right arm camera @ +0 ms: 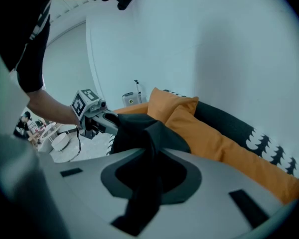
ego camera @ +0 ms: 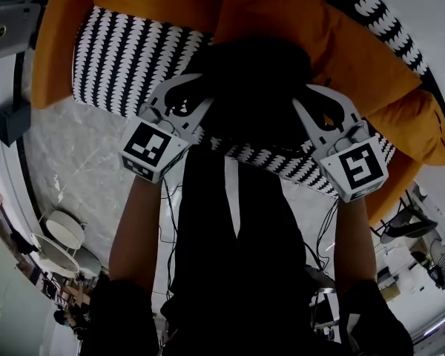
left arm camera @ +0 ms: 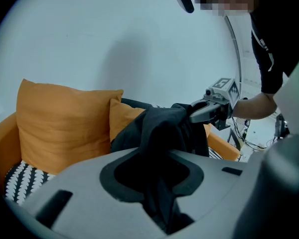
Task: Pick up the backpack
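Note:
The black fabric backpack [ego camera: 256,87] rests on the sofa's patterned seat [ego camera: 126,58], in front of the orange cushions. My left gripper [ego camera: 196,99] grips its left side and my right gripper [ego camera: 319,106] its right side, both at the top. In the left gripper view, black fabric [left arm camera: 159,128] runs down between the jaws of the left gripper [left arm camera: 162,183] and is pinched there; the right gripper [left arm camera: 212,108] bites the far side. The right gripper view shows the same: cloth [right arm camera: 139,133] squeezed in the right gripper [right arm camera: 144,183], with the left gripper [right arm camera: 97,116] opposite.
Orange cushions [ego camera: 334,43] line the sofa back, with a large one [left arm camera: 65,123] at the left end. A black-and-white patterned strip [right arm camera: 269,148] runs behind them. Marble floor [ego camera: 74,169] lies in front, with cables [ego camera: 322,228] and small white round tables [ego camera: 63,232].

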`<state>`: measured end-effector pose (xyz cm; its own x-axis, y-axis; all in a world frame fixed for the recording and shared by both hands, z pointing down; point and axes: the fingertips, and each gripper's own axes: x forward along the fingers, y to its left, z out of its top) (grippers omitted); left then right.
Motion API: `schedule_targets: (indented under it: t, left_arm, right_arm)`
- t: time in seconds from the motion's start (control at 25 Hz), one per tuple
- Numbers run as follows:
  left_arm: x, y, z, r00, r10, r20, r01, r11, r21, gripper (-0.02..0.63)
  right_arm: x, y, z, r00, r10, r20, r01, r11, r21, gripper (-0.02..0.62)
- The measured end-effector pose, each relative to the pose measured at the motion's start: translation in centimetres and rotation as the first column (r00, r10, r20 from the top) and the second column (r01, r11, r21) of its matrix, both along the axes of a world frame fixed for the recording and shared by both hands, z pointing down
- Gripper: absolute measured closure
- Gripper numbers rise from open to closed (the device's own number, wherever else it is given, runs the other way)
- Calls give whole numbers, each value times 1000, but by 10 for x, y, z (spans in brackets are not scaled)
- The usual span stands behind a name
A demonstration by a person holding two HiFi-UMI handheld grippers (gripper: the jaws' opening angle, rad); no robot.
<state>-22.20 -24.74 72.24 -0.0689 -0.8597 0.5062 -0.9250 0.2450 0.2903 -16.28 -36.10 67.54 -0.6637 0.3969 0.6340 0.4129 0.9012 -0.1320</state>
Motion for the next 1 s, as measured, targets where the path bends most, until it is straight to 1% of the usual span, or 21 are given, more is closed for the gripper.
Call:
schedule_targets:
  t: [0.16, 0.32, 0.48, 0.56, 0.64, 0.76, 0.84, 1.0]
  left_arm:
    - [7, 5, 0, 1000, 12, -19, -12, 1000, 16, 520]
    - [13, 7, -4, 999, 10, -33, -9, 1000, 19, 531]
    - [21, 10, -8, 998, 3, -59, -2, 1000, 23, 538]
    - [27, 13, -13, 997, 3, -75, -1, 1000, 22, 540]
    - [32, 12, -17, 997, 9, -76, -8, 1000, 19, 543]
    - [36, 11, -22, 998, 23, -64, -22, 999, 26, 546]
    - [40, 15, -28, 997, 26, -69, -24, 999, 28, 549]
    - [50, 21, -37, 997, 29, -77, -27, 999, 27, 551]
  right_arm:
    - [3, 1, 2, 999, 37, -8, -37, 998, -46, 528]
    - [11, -1, 4, 998, 59, -26, -60, 997, -54, 539]
    - [18, 0, -3, 997, 77, -7, -77, 993, -93, 548]
    - [22, 5, -12, 997, 73, 13, -72, 991, -114, 552]
    - [28, 6, -16, 997, 68, 25, -65, 991, -117, 555]
    - [36, 5, -19, 997, 78, 22, -75, 990, -118, 558]
    - [42, 9, -23, 996, 86, 11, -84, 988, -127, 560]
    - [52, 17, -34, 997, 75, 15, -72, 988, -137, 561]
